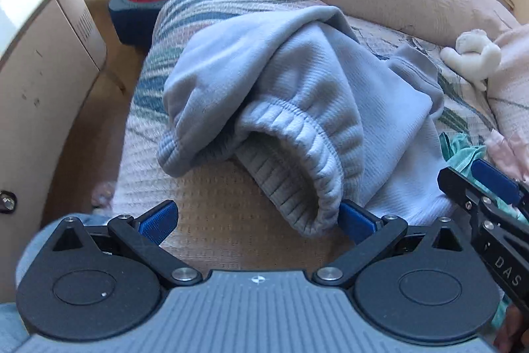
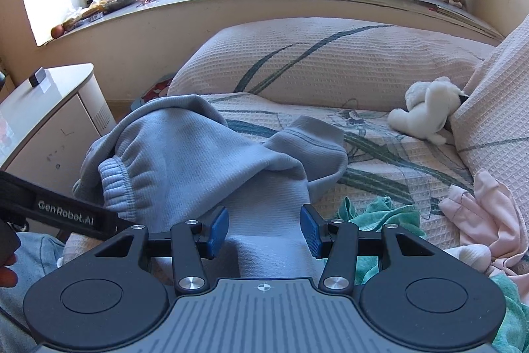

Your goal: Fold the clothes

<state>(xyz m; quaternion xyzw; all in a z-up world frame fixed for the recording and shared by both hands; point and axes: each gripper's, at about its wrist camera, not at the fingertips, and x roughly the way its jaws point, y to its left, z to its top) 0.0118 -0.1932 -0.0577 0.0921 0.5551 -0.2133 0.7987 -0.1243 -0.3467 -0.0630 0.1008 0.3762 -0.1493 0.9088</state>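
**Ana:** Left wrist view first — the left gripper (image 1: pixel 256 220) is spread wide, holding nothing. The pale blue, waffle-knit fleece garment (image 1: pixel 291 81) lies bunched on the cream, leaf-patterned bedspread (image 1: pixel 215 197) just ahead of it, and the ribbed elastic cuff (image 1: pixel 297 154) gapes open right against the pad (image 1: pixel 355 220) on the right side of that gripper.

**Ben:** And the right gripper (image 2: pixel 264 232)?

**Ana:** Its pads stand about half apart with a flat stretch of the blue fabric running between them. Whether they actually pinch it I cannot tell — the cloth seems to pass under them, not be squeezed.

**Ben:** So the step in hand looks like flattening the heap before any fold?

**Ana:** That is my reading. I would close the left pads on the cuff's ribbed edge, both layers together, and draw it away from the bunched middle while the right gripper anchors the flat part. Pull low along the bedspread so the garment slides instead of lifting.

**Ben:** Anything close by to avoid?

**Ana:** A crumpled teal cloth (image 2: pixel 380 214) lies just right of the right gripper, with a pale pink garment (image 2: pixel 479 214) beyond it; catching either would drag it along.
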